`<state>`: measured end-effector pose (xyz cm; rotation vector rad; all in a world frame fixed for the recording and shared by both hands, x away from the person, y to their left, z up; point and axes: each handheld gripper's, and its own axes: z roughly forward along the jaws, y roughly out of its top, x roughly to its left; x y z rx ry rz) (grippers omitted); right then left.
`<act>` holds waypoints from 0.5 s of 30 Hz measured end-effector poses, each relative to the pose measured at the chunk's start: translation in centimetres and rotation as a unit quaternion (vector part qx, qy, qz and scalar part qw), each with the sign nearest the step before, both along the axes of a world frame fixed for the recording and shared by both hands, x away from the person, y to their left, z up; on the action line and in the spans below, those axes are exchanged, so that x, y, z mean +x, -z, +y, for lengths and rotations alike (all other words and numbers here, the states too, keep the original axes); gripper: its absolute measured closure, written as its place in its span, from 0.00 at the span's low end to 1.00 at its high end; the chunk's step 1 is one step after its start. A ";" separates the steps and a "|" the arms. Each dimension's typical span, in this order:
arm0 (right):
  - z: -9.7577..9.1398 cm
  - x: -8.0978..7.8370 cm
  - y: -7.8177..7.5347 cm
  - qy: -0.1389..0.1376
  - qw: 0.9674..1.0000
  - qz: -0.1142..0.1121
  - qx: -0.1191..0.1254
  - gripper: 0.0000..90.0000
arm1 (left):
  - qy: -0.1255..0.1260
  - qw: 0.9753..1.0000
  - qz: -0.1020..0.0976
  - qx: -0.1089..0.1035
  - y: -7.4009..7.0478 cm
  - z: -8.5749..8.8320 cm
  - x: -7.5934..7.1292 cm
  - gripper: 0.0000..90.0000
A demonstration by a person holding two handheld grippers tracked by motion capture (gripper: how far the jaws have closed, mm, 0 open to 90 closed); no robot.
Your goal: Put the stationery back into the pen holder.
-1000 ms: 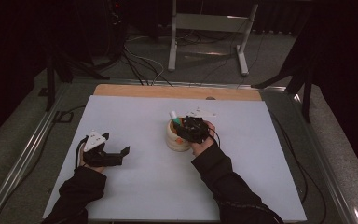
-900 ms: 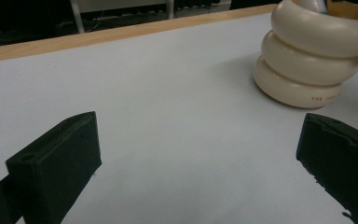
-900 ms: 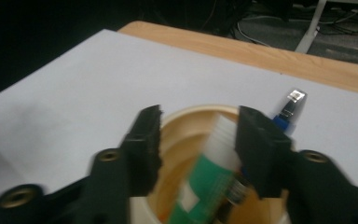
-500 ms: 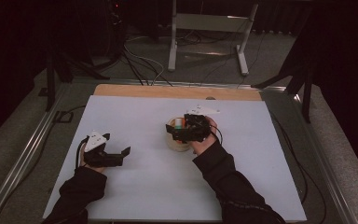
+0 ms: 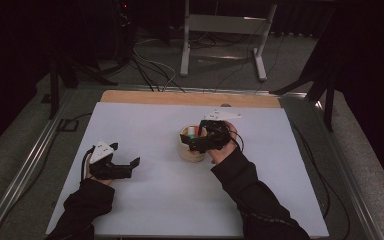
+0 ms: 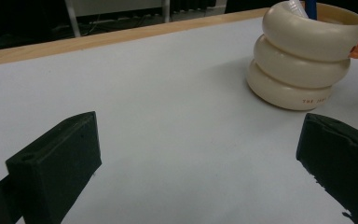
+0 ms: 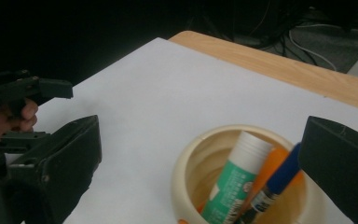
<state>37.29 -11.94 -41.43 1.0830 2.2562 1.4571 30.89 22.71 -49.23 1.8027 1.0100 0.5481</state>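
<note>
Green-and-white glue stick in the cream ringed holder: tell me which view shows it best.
The right gripper view: it looks down into the holder at the glue stick. The high view gives a green speck; the left gripper view shows just a white tip.

The right hand-held gripper (image 5: 196, 141) has edged right over the cup (image 5: 190, 150).

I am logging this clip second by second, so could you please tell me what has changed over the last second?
The right gripper has shifted slightly toward the person's right over the cream pen holder, its fingers open and holding nothing. The holder itself has not moved, and the glue stick and blue pen stand inside it. The left gripper stays open and low over the white table at the left.
</note>
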 end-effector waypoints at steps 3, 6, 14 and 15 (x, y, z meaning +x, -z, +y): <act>-0.5 0.1 -0.2 -0.005 1.000 0.000 0.001 0.00 | 0.000 1.000 0.001 -0.001 0.0 0.1 0.0 0.00; -1.0 0.0 -0.5 -0.008 1.000 -0.001 0.002 0.00 | 0.001 1.000 0.000 -0.002 0.0 0.1 0.0 0.00; -2.8 -0.4 -1.0 -0.017 1.000 -0.011 0.003 0.00 | 0.002 1.000 0.000 -0.002 0.0 0.0 -0.1 0.00; -3.0 -0.5 -1.1 -0.019 1.000 -0.011 0.003 0.00 | 0.002 1.000 -0.001 -0.002 0.0 0.0 -0.1 0.00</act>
